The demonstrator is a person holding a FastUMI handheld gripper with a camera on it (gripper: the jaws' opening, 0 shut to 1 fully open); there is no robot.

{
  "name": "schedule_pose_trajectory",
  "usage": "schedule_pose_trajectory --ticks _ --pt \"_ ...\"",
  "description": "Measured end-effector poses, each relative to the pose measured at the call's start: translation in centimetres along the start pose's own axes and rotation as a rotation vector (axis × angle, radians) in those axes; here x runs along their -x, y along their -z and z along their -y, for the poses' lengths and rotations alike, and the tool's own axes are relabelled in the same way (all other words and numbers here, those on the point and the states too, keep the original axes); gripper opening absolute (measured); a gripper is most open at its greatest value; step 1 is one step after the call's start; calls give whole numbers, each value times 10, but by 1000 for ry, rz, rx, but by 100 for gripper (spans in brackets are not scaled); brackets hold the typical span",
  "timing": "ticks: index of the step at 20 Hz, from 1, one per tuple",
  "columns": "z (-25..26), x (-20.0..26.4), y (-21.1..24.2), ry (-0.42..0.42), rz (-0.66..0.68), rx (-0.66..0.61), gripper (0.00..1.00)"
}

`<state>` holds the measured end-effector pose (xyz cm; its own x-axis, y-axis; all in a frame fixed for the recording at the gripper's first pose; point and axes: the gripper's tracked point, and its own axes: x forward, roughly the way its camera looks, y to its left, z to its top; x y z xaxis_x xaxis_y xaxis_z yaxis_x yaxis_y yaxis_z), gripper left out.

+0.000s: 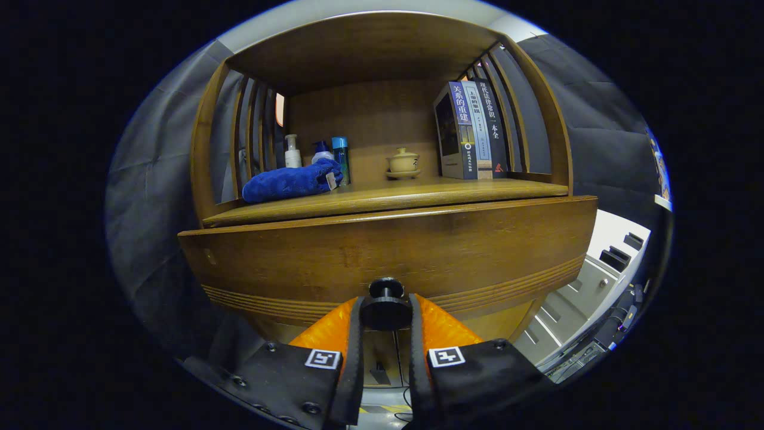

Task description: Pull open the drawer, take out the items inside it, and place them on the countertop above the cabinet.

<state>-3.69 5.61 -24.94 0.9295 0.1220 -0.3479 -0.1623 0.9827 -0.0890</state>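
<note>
The gripper [385,313] is clamped on the round dark knob [385,304] of the brown wooden drawer [382,254], which sits under the tabletop [388,197] and seems barely open, so an off-axis pull could slip the fingers off.

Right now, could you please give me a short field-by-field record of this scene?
gripper: shut on the drawer knob
drawer front: stands forward of the countertop edge
countertop: holds blue towel, bottles, lidded cup on saucer, upright books
drawer contents: not visible
</note>
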Motion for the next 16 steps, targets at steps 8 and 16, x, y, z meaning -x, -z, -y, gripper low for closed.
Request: schedule_pose_trajectory --ticks 8,16 --pt "-1 29 7 -4 -11 1 40" --pt "-2 51 13 1 -10 12 41"
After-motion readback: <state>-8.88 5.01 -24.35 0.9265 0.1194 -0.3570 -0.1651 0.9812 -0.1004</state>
